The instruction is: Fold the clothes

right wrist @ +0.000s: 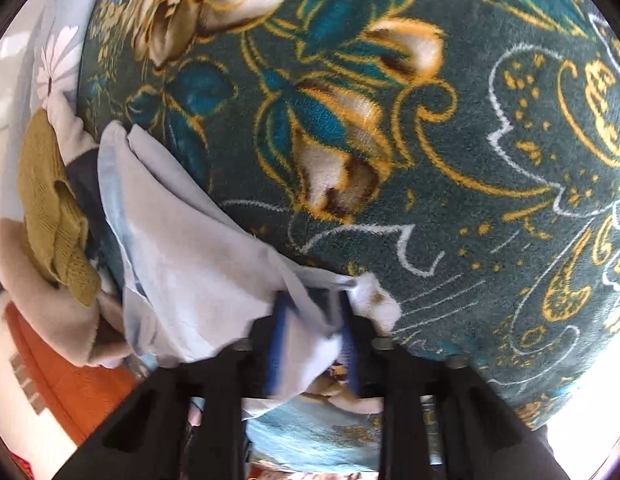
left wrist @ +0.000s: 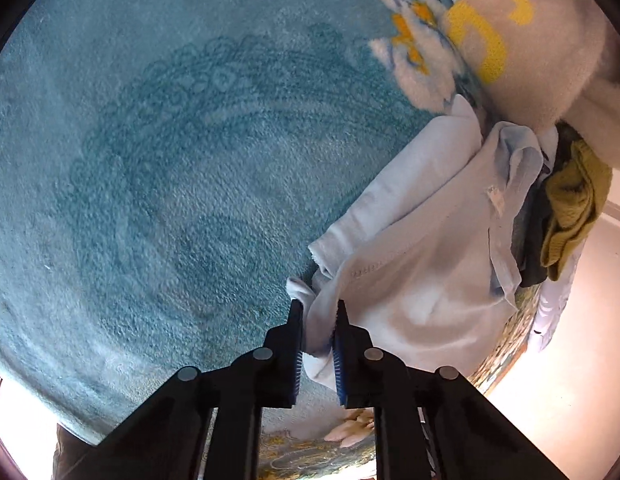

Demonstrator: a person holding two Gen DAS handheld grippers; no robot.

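**Pale blue garment pinched at two edges, slack between**

Left tool (left wrist: 319,320): jaws nearly closed on a bunched hem corner of the pale blue garment (left wrist: 422,240), low centre of the left wrist view. Cloth fills the gap between the blue pads.

Right tool (right wrist: 310,320): jaws likewise drawn in on another edge of the same garment (right wrist: 198,248), low centre of the right wrist view; some motion blur here, so the exact bite depth is unclear.

Garment lies crumpled on the teal blanket (left wrist: 170,160), running up towards a pile of other clothes (left wrist: 570,208) at right in the left wrist view. Not flat, not folded.

Handling, as judged: thin, light, limp woven cloth. No stiffness; it will sag and drape between the two holds and wrinkle readily. The plush blanket will likely drag on it. Not fragile. Smooth enough to slip from a shallow pinch, so a hold over a stitched hem or seam, where the layers are thicker, looks safest. Corners held well apart should spread it.
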